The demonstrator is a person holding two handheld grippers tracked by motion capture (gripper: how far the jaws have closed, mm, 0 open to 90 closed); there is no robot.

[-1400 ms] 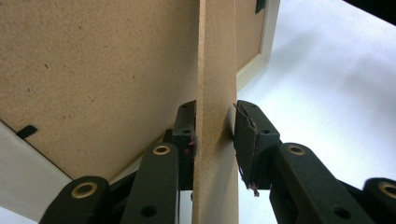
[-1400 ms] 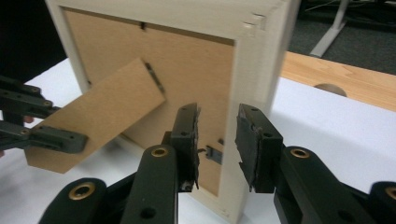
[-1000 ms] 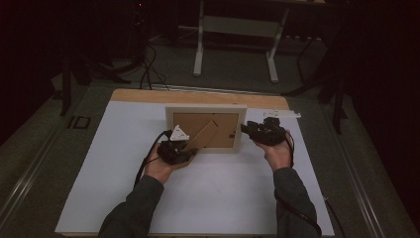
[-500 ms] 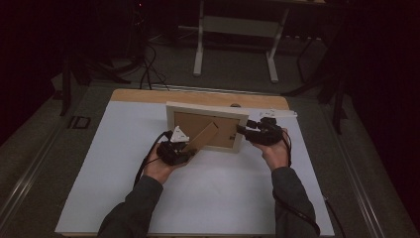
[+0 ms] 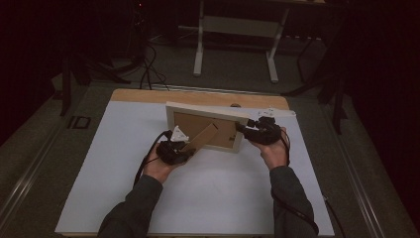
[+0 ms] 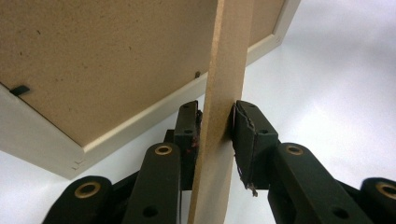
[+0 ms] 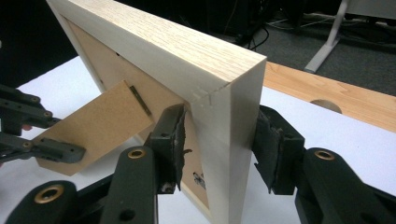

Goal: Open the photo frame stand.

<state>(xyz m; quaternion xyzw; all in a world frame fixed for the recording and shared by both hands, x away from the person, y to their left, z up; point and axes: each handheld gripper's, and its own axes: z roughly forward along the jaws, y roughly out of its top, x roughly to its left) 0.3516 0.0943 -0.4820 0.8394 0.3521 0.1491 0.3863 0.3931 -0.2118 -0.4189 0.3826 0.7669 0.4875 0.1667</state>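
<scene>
Standing picture frame on white mat, stand leg swung out

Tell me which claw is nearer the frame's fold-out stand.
Left. The left claw is clamped on the stand itself; the right claw straddles the picture frame at its side edge, away from the stand.

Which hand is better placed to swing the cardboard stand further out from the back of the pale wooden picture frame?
Left. The left claw already pinches the brown cardboard stand, while the right claw straddles the pale wooden picture frame's side edge, steadying it.
</scene>
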